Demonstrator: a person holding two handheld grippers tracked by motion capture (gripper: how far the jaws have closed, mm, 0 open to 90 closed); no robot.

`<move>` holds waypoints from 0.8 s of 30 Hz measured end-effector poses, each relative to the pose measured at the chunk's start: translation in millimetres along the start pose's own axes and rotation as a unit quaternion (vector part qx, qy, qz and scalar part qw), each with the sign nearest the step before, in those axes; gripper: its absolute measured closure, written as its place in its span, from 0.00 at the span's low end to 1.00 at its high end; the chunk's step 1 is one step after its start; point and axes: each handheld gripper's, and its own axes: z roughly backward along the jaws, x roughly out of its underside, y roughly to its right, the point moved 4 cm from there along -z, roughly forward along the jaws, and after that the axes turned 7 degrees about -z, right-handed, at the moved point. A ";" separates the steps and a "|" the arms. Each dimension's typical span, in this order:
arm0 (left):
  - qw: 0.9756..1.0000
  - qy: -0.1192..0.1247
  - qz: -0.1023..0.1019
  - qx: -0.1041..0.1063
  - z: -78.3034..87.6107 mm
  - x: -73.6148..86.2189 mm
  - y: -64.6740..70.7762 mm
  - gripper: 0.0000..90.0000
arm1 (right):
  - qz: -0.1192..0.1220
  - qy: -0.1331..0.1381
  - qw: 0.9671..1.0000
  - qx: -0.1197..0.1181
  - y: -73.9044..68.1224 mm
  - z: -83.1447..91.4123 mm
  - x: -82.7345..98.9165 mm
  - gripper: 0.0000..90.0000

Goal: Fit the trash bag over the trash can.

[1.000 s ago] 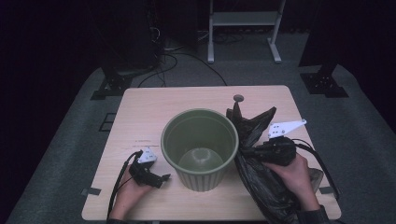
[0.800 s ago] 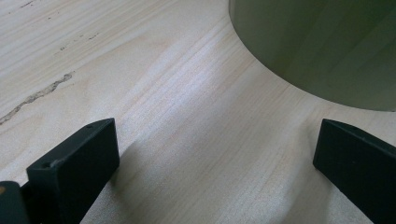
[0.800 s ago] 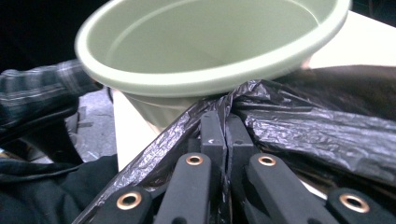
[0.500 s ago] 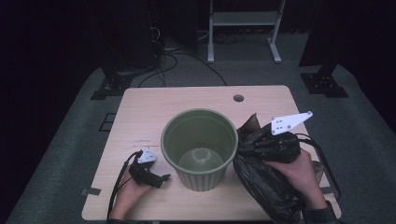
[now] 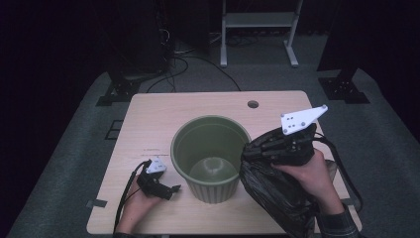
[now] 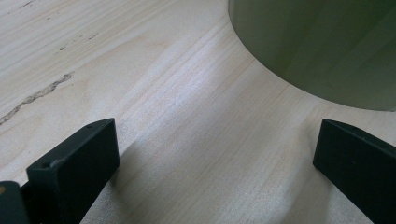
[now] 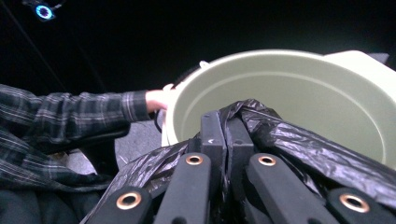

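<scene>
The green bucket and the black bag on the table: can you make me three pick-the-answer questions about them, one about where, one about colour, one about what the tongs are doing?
1. Where is the black bag?
A. inside the bucket
B. on the bucket's right side, outside it
C. on the floor

2. What colour is the bucket?
A. red
B. blue
C. green

3. How are the left tongs?
A. open, with nothing in them
B. shut on the bag
C. shut on the bucket's rim

Answers:
1. B, since the high view shows the bag hanging beside the bucket from the right tongs, which are shut on it.
2. C, its wall and inside are pale green.
3. A, the left gripper view shows wide jaws over bare table.
</scene>
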 end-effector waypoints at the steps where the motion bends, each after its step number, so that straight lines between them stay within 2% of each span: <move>1: 1.000 0.000 0.000 0.000 0.0 0.0 0.0 0.00 | 0.004 0.000 1.000 -0.002 -1.0 -1.1 -3.3 0.98; 11: 1.000 0.000 0.000 0.000 0.0 0.0 0.0 0.00 | 0.021 0.012 0.998 -0.050 -10.4 -20.8 -35.9 0.98; 24: 1.000 0.000 -0.001 0.002 -0.1 0.0 0.2 0.00 | 0.044 -0.001 0.997 -0.057 -15.1 -66.3 -81.3 0.98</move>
